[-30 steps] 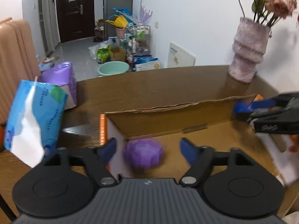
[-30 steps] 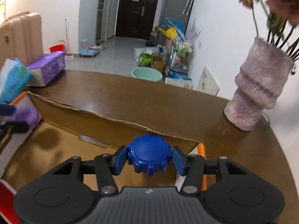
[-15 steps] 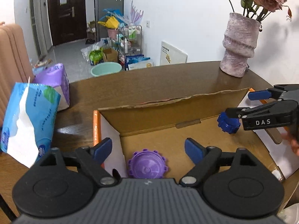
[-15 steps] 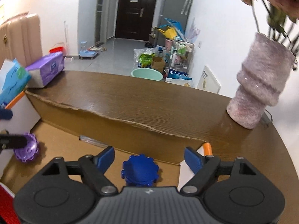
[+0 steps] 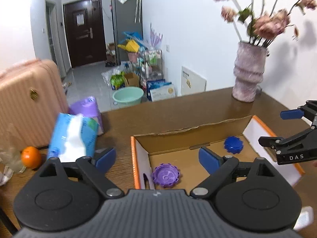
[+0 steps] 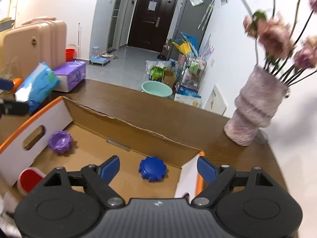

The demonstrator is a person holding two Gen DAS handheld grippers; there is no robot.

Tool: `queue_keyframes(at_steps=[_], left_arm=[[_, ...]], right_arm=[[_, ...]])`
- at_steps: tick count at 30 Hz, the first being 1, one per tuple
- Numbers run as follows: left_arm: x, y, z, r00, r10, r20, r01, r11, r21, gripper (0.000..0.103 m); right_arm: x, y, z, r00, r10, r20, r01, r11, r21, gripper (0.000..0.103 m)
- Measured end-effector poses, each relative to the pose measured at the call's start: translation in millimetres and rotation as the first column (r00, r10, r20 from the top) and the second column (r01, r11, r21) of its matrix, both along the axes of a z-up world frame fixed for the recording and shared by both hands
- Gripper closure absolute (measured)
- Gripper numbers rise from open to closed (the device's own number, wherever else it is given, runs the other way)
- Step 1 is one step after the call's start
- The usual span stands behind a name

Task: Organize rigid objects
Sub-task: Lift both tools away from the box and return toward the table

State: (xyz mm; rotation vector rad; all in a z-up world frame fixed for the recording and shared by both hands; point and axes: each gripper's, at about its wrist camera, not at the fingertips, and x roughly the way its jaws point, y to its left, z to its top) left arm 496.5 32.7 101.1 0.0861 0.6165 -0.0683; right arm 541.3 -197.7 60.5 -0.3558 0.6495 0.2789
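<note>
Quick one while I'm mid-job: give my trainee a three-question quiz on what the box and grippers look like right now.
1. True or false: the blue cap lies inside the box.
2. Which cap sits nearest the box wall with the handle slot? A) blue cap B) purple cap C) neither
3. Fill in: the left hand-held gripper and the right hand-held gripper are both ____ and hold nothing.

Key: 1 true; 2 B; 3 open
</note>
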Motion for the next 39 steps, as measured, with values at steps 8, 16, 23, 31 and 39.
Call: queue_keyframes(at_steps=[8,16,23,31,39], left_arm=[[-99,-15,66,0.973,-0.032,0.227,0.021,0.999,0.050,0.000],[-179,-20,71,0.937,0.048,0.346,-0.039,0.999,-0.032,0.000],[-264,-11,25,0.878,0.133,0.460,-0.100,0.990,-0.096,0.000],[-370,-22,-37,0.834,0.198,0.515,-0.198,0.979,-0.055,0.000],[-429,-21,-67,0.843,0.174,0.509,-0.141,0.985,-0.105,0.000]], right_arm=[[-104,-13,61,0.975,0.065,0.214,-0.050,0.996,-0.071,0.006],[-187,-39,71,0.937,0.007,0.349,-0.039,0.996,0.084,0.002],[-271,-64,33,0.921,-0.117,0.371,0.009,0.960,0.280,0.000],[-365,-55,-14,0.933,-0.154,0.325,0.045,0.947,0.319,0.000],[-440,-53,-55,0.949,-0.180,0.257,0.079,0.930,0.358,0.000]])
